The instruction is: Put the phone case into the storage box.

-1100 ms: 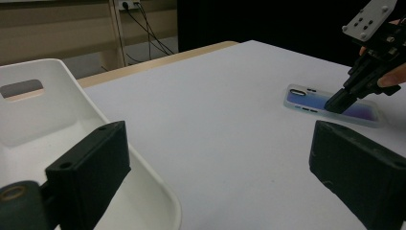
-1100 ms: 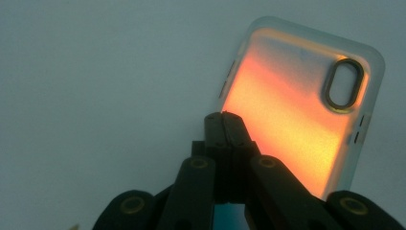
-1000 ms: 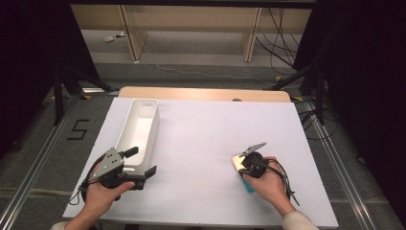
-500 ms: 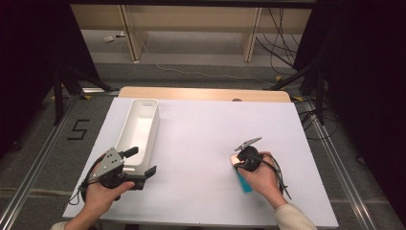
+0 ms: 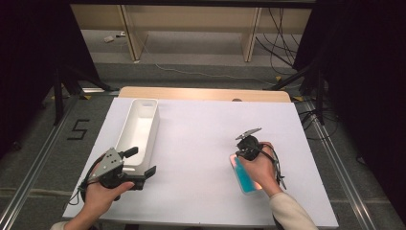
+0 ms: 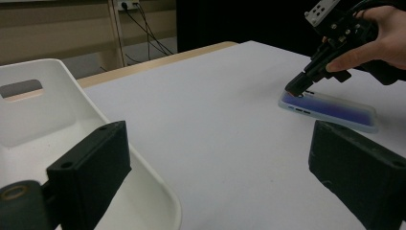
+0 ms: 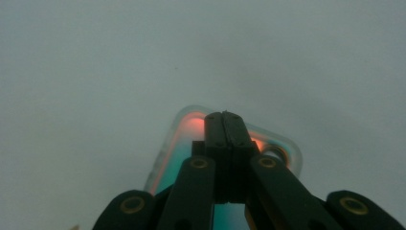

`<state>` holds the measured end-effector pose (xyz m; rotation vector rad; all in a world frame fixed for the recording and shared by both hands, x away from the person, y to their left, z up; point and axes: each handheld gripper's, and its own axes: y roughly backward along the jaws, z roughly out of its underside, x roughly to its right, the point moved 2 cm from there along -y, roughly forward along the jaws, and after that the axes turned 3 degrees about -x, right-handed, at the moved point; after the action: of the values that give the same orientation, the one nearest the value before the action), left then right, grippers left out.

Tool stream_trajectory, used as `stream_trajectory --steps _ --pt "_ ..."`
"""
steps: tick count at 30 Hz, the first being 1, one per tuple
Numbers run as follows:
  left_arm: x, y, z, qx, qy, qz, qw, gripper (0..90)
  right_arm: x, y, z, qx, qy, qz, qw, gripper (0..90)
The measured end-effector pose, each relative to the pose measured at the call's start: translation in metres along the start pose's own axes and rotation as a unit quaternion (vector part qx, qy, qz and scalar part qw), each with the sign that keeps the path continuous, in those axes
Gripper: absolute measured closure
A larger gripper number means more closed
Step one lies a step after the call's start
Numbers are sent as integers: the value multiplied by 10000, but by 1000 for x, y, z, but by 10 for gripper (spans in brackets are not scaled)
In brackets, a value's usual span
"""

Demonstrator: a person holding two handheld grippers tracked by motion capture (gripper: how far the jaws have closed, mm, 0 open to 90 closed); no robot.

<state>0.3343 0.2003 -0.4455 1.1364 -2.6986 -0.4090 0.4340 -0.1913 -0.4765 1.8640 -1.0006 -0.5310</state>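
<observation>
**Closed jaws pressed on phone case; left gripper idle beside bin**

Seen from the left gripper view: right gripper (image 6: 298, 89) angled steeply down, tip touching the far end of the flat blue phone in a clear soft case (image 6: 330, 109). Confirmed in the right gripper view: jaws fully closed, nothing between them, tip over the camera corner. In the high view, case lying flat on the white counter (image 5: 201, 143), partly under the right hand (image 5: 261, 167). Left gripper (image 5: 136, 163) held level, jaws wide apart and empty, beside the white oblong plastic bin (image 5: 139, 129).

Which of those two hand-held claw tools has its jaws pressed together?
The right gripper, tip down on the blue phone case, has its jaws closed flat against each other. The left gripper, beside the white tray, has its jaws wide apart.
</observation>
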Motion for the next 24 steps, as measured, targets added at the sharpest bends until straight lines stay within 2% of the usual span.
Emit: stream_trajectory --steps 3,4,5,6,9,10,13,14,16,17,18,19,23,24 --pt "1 0 0 -2 1 -2 10000 70 6 -1 3 -82 -57 89 9999 900" --pt "1 0 0 0 0 -3 10000 69 7 -2 4 -87 -115 121 9998 900" --pt "1 0 0 -5 0 -3 10000 70 8 -1 6 -196 -272 139 9993 900" --pt "1 0 0 -8 3 -3 10000 70 12 -2 7 -126 -128 195 9996 900" --pt "1 0 0 -7 2 -2 10000 70 20 -1 9 -119 -175 270 9994 900" --pt "1 0 0 -10 6 -2 10000 70 20 0 9 -131 -298 253 9992 900" --pt "1 0 0 -8 3 -2 10000 70 23 0 10 -152 -283 271 9991 900" --pt "1 0 0 -5 1 -2 10000 70 21 1 11 -208 -490 252 9983 900" --pt "1 0 0 -6 2 0 10000 71 25 -1 10 -117 -279 313 9991 900" --pt "1 0 0 -9 -1 0 10000 71 26 0 11 -123 -285 329 9990 900" --pt "1 0 0 -9 1 -1 10000 71 25 0 11 -134 -426 329 9985 900" --pt "1 0 0 -6 4 3 10000 71 28 0 11 -149 -292 346 9989 900" --pt "1 0 0 -9 0 -2 10000 72 28 1 12 -170 -497 370 9979 900" --pt "1 0 0 -9 1 -2 10000 72 29 0 12 -133 -449 373 9982 900"
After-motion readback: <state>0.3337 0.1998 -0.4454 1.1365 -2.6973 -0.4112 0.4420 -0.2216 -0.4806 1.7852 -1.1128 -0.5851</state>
